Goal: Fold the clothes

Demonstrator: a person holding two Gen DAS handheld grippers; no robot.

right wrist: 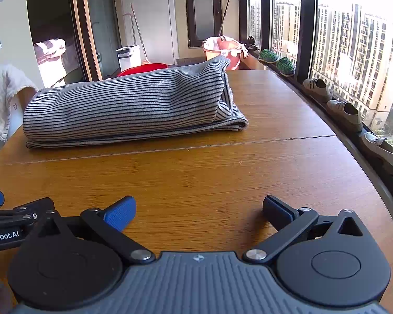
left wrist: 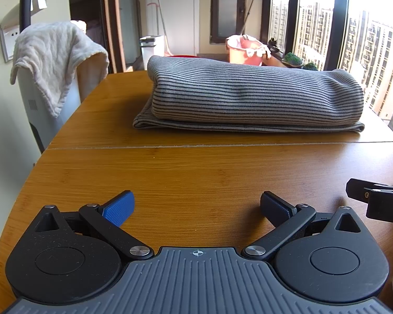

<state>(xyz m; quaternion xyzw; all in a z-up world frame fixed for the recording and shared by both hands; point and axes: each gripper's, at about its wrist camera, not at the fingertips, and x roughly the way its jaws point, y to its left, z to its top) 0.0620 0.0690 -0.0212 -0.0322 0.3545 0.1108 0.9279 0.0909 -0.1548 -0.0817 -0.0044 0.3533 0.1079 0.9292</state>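
Note:
A grey garment with thin black stripes (left wrist: 249, 96) lies folded in a thick bundle on the far half of the wooden table (left wrist: 196, 172); it also shows in the right wrist view (right wrist: 128, 107). My left gripper (left wrist: 196, 206) is open and empty, low over the table's near half, well short of the garment. My right gripper (right wrist: 199, 210) is open and empty, beside the left one. Part of the right gripper (left wrist: 377, 198) shows at the right edge of the left wrist view, and part of the left gripper (right wrist: 15, 217) at the left edge of the right wrist view.
A white towel (left wrist: 55, 60) hangs over a white appliance left of the table. Shoes (right wrist: 345, 110) and green slippers (right wrist: 277, 61) line the window sill on the right. A pink basin (right wrist: 222, 49), a bin and a red tub stand beyond the table's far edge.

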